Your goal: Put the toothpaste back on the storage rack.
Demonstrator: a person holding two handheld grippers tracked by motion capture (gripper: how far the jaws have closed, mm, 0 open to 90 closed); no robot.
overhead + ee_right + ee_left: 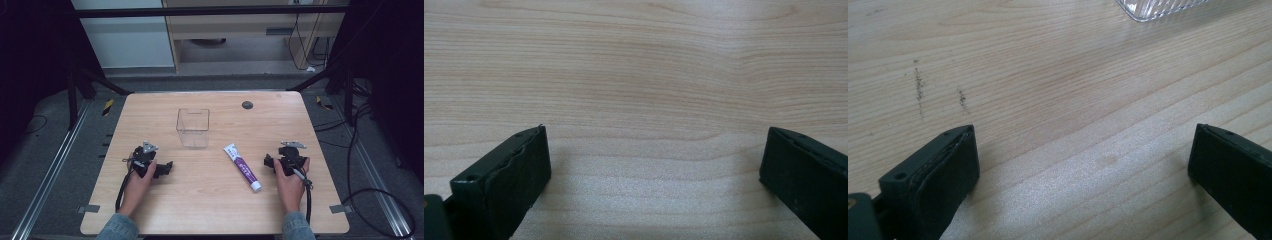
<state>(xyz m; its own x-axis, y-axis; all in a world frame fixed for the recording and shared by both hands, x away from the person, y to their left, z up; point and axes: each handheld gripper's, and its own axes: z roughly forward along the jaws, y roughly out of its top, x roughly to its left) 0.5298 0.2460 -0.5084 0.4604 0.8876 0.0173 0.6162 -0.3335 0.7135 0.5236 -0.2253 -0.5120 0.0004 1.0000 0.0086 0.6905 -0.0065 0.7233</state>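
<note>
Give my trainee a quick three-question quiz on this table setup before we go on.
1. True or false: the toothpaste tube lies inside the clear plastic container.
2. Which gripper is nearer the tube: A) left gripper B) right gripper?
3. How do the jaws of both grippers stand, and what is between them?

Key:
1. False; the tube lies flat on the wooden table, apart from the container.
2. B.
3. Open wide, with bare wood between them in both gripper views.

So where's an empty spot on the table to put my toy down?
Bare wood lies between the left claw and the toothpaste tube, in front of the clear box. The far left corner is bare too. Between tube and right claw it's tight.
</note>
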